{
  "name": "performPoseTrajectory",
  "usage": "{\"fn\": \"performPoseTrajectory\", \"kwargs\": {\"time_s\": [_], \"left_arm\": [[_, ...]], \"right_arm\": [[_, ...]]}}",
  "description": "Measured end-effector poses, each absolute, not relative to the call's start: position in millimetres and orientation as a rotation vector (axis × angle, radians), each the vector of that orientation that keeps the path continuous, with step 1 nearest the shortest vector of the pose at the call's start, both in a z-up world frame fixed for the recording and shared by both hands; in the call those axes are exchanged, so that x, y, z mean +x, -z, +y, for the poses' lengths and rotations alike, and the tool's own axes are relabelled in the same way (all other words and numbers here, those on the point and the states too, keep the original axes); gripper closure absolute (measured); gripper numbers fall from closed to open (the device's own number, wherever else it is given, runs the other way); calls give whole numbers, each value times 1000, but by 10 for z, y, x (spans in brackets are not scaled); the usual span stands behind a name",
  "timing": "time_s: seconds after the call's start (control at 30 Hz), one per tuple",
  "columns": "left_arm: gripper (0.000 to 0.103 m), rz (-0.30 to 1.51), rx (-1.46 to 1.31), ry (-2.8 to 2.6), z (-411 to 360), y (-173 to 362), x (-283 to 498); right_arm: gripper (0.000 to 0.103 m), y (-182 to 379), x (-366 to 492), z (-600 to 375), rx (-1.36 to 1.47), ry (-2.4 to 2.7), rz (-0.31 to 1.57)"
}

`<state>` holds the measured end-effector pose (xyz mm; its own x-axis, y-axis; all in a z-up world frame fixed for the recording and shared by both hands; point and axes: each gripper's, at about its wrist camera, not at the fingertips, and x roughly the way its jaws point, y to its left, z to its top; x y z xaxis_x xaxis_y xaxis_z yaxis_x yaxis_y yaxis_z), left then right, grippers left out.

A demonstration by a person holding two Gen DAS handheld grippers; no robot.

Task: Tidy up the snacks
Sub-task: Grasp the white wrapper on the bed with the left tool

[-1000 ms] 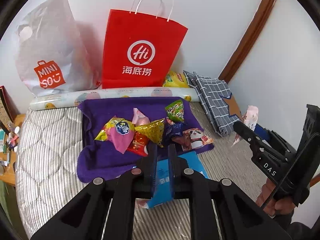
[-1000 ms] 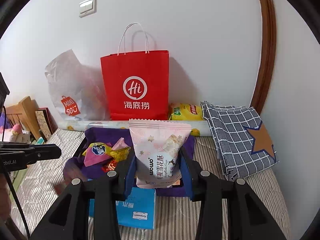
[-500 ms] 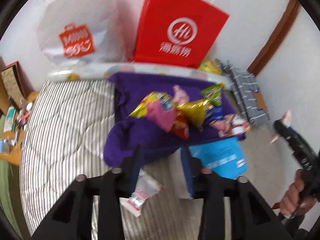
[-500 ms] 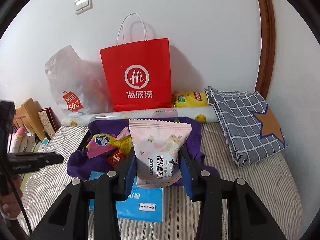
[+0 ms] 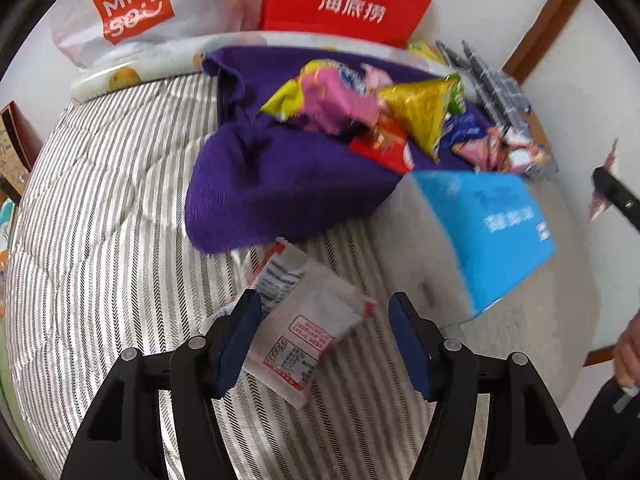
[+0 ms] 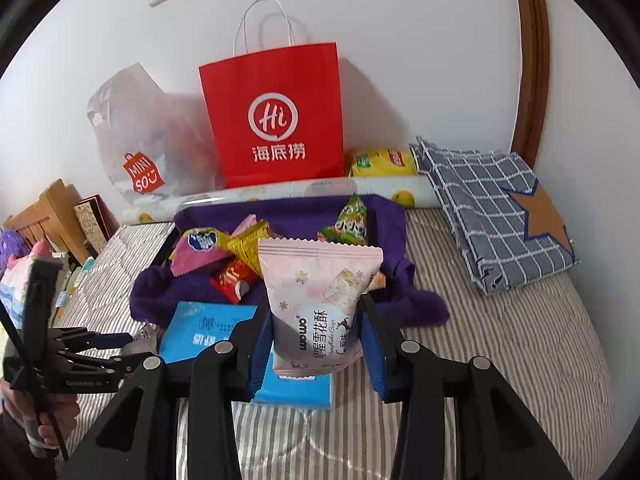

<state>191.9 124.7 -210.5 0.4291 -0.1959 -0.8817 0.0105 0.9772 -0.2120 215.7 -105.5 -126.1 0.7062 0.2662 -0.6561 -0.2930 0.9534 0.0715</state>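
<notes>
My right gripper is shut on a pink snack pouch and holds it upright above a blue tissue pack. My left gripper is open, low over the striped bed, with a white snack packet lying flat between its fingers. Several colourful snack packets are piled on a purple towel; they also show in the right wrist view. The left gripper shows at the left of the right wrist view.
A red paper bag and a white MINISO plastic bag stand against the wall behind a rolled mat. A folded checked cloth lies at the right. A yellow packet sits beside the red bag. Wooden furniture stands left.
My left gripper has opened and dropped forward and down over the white packet on the bed. My right gripper has kept hold of the pink pouch and shifted slightly.
</notes>
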Motion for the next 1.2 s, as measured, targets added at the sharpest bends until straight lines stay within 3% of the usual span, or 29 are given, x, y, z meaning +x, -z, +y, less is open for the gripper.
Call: {"fn": "performPoseTrajectory", "kwargs": {"time_s": [0.2, 0.27, 0.37, 0.5, 0.57, 0.67, 0.7, 0.97, 1.0, 1.03, 1.2], "left_arm": [[37, 1095, -73, 108, 1111, 2139, 1810], [35, 1092, -36, 107, 1068, 2161, 1764], [23, 1086, -26, 134, 1048, 2171, 1708], [23, 1075, 35, 109, 1010, 2200, 1647], [40, 1060, 43, 79, 1027, 2198, 1624], [51, 1052, 14, 95, 1120, 2154, 1563], [59, 1048, -11, 114, 1152, 2128, 1548], [73, 999, -2, 118, 1123, 1930, 1474], [77, 990, -9, 113, 1137, 1890, 1461], [90, 985, -16, 115, 1144, 1856, 1445], [101, 963, -56, 114, 1229, 1707, 1411]], "right_arm": [[64, 1312, 2113, -1108, -27, -296, 741], [64, 1310, 2102, -1114, -24, -294, 743], [64, 1303, 2080, -1120, -21, -292, 742], [64, 1299, 2055, -1118, -20, -292, 741], [64, 1295, 2037, -1116, -18, -292, 742], [64, 1290, 2005, -1136, -13, -287, 740], [64, 1289, 2000, -1142, -12, -286, 741], [64, 1256, 1966, -1157, -6, -287, 732], [64, 1250, 1963, -1156, -6, -288, 731], [64, 1243, 1958, -1157, -5, -289, 729], [64, 1214, 1936, -1160, 2, -296, 720]]}}
